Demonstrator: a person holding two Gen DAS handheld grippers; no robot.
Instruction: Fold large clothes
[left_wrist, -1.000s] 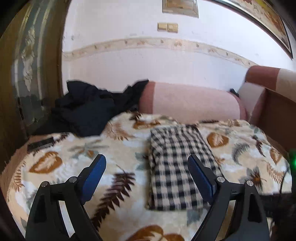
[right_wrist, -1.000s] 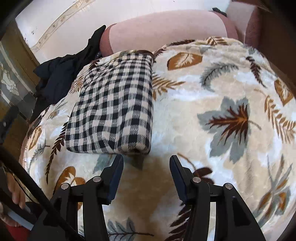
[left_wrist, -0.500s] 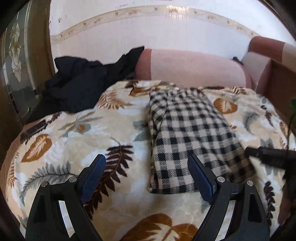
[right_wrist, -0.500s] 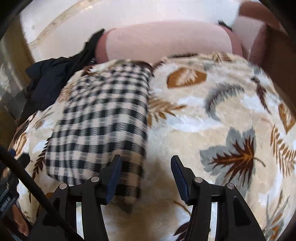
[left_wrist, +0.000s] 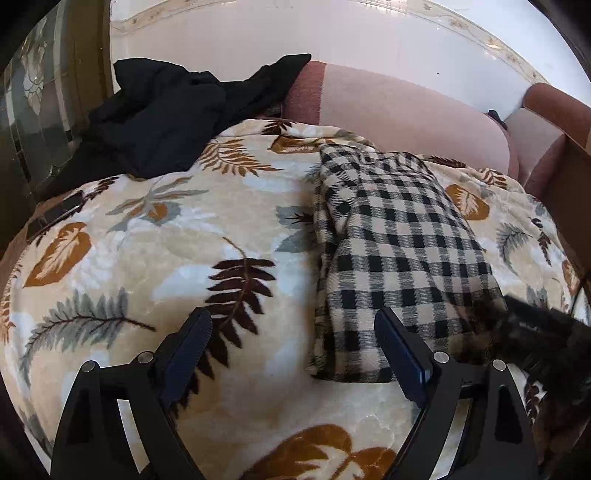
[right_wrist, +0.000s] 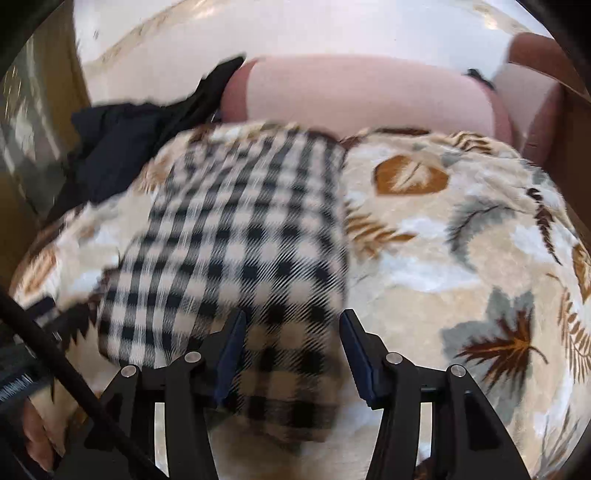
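A black-and-cream checked garment (left_wrist: 391, 243), folded into a long strip, lies on a leaf-print blanket (left_wrist: 184, 251). It also shows in the right wrist view (right_wrist: 236, 251), blurred. My left gripper (left_wrist: 293, 350) is open at the strip's near left corner, its right finger beside the near edge. My right gripper (right_wrist: 291, 350) is open, its jaws on either side of the strip's near right corner, with the cloth between them. In the left wrist view the right gripper appears as a dark blurred shape (left_wrist: 532, 332) at the strip's near right edge.
A heap of black clothes (left_wrist: 166, 114) lies at the blanket's far left. A pink bolster (left_wrist: 399, 110) runs along the white wall behind. A brown wooden side (left_wrist: 561, 177) stands at the right, and a wood-and-glass door (left_wrist: 40, 110) at the left.
Both grippers have moved forward towards the checked strip. The right gripper's jaws now straddle its near right corner; the left gripper has closed in on its near left corner.
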